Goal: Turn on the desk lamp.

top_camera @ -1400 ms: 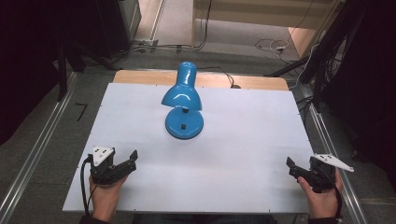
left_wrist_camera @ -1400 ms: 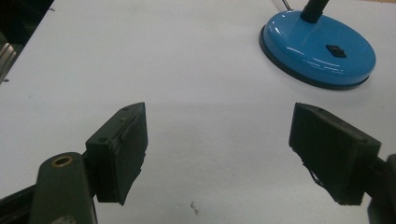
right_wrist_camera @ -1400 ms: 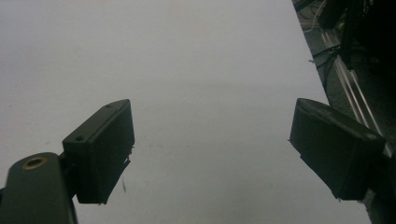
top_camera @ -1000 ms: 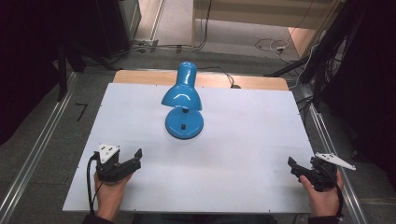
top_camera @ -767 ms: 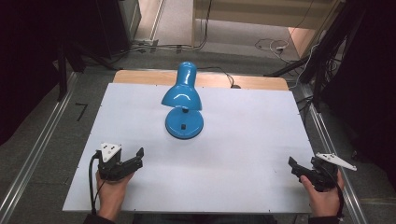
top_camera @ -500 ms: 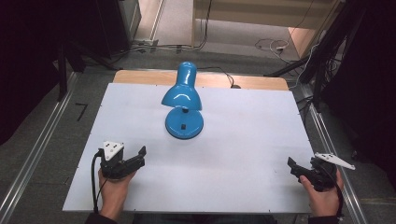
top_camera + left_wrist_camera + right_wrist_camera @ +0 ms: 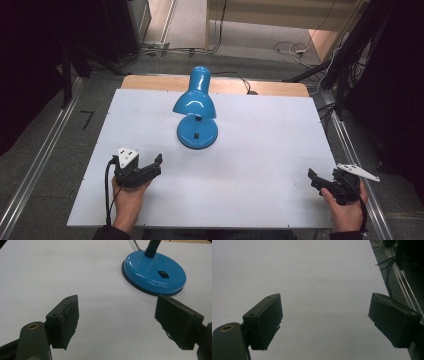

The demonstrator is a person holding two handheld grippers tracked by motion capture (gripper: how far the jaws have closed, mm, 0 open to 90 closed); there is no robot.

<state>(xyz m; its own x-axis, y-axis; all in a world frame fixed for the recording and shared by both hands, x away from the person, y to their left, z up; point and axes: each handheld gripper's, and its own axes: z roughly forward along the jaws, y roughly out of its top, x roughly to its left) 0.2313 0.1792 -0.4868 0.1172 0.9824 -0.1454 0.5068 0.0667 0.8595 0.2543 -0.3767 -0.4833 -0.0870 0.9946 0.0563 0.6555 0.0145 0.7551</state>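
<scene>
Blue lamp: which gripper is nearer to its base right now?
Left. The left gripper sits just in front of the blue lamp's base and slightly to its left, jaws open toward it. The right gripper is far off at the table's right front edge.

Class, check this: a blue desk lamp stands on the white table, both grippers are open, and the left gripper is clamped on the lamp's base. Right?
Not quite. The left gripper holds nothing: the left gripper view shows its jaws open, short of the lamp base. The right gripper is open, and the lamp stands on the white table.

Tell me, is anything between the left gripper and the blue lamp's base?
Nothing visible. Bare white table lies between the open left gripper and the blue lamp's base.
</scene>
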